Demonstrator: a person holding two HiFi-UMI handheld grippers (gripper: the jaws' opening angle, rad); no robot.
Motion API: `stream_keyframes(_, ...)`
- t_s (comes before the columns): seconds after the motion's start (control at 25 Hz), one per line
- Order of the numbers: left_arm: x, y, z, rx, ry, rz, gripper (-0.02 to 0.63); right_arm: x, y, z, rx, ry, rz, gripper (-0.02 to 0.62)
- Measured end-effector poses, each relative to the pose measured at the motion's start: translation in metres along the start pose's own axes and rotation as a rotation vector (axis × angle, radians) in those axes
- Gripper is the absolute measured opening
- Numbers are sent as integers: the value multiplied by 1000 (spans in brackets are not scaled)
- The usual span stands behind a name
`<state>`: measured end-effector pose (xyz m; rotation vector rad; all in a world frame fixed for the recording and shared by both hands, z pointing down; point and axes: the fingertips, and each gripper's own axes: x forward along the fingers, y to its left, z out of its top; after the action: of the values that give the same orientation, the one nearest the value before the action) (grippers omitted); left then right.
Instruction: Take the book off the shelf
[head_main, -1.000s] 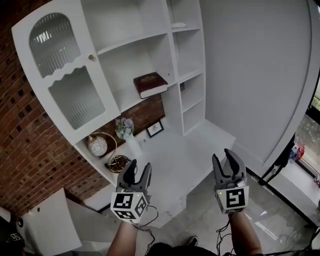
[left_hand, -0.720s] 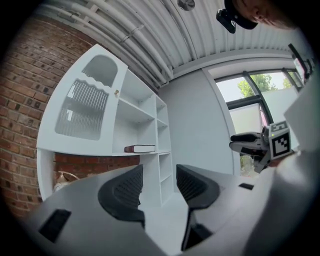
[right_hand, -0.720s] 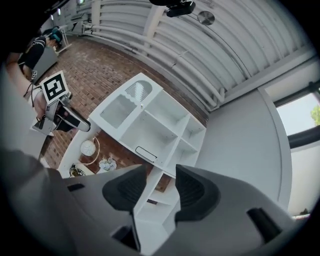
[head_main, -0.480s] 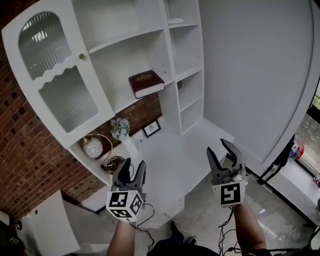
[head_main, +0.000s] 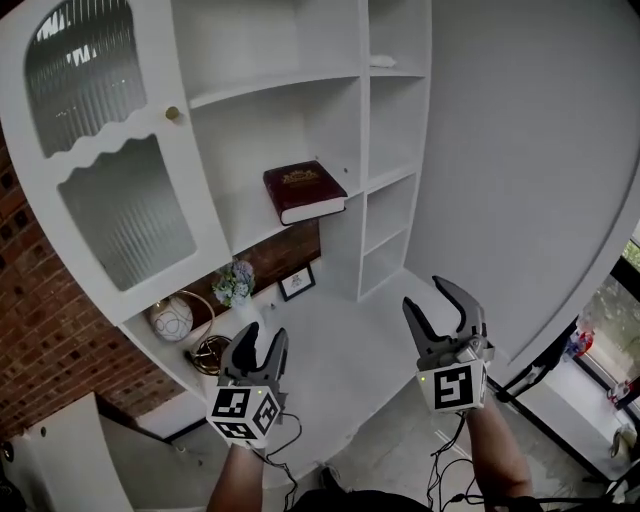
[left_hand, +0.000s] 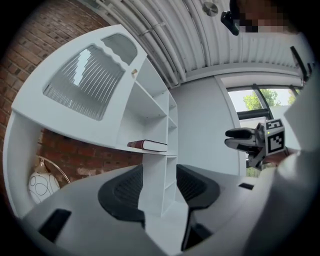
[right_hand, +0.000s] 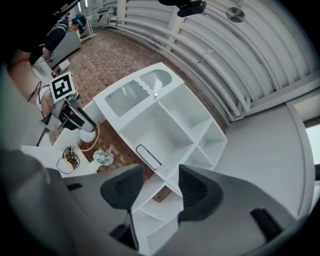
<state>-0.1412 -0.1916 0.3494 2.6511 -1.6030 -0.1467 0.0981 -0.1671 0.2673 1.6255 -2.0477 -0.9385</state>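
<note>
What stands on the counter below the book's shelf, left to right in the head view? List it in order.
round white ornament → flower bunch → small framed picture

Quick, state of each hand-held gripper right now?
Left hand-held gripper: open, nothing between the jaws.
Right hand-held gripper: open, jaws have just been opening, nothing between them.

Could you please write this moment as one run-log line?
phase: pre-grasp | book: on shelf, untouched | left gripper: open, empty | right gripper: empty, jaws just opening wider
</note>
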Motion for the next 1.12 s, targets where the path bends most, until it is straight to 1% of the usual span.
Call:
stream_keyframes(0.12,16,22,-9,-14,11,-3,206,40,9,3,-56,4,18,216)
stream_keyframes(0.28,30,50,-22,-32,31,0,206,90,19,2,-138,17,39,240)
stream_keyframes(0.52,38,82,-33,-40,53,42,206,148,24,-5,-263,46,63,253)
stream_keyframes(0.6,39,90,-32,-35,54,62,206,166,26,-9,-334,56,64,256)
stream_keyframes(0.68,40,97,-32,-25,54,89,206,185,26,-15,-452,74,48,258)
stream_keyframes(0.76,38,105,-31,-19,50,130,206,204,26,-22,-567,84,36,259)
stream_keyframes(0.8,37,108,-31,-20,47,155,206,213,28,-25,-591,81,45,259)
stream_keyframes(0.92,31,114,-29,-27,37,222,206,236,35,-30,-599,59,98,273)
stream_keyframes(1.12,27,113,-21,-15,22,297,206,271,45,-37,-646,32,161,275)
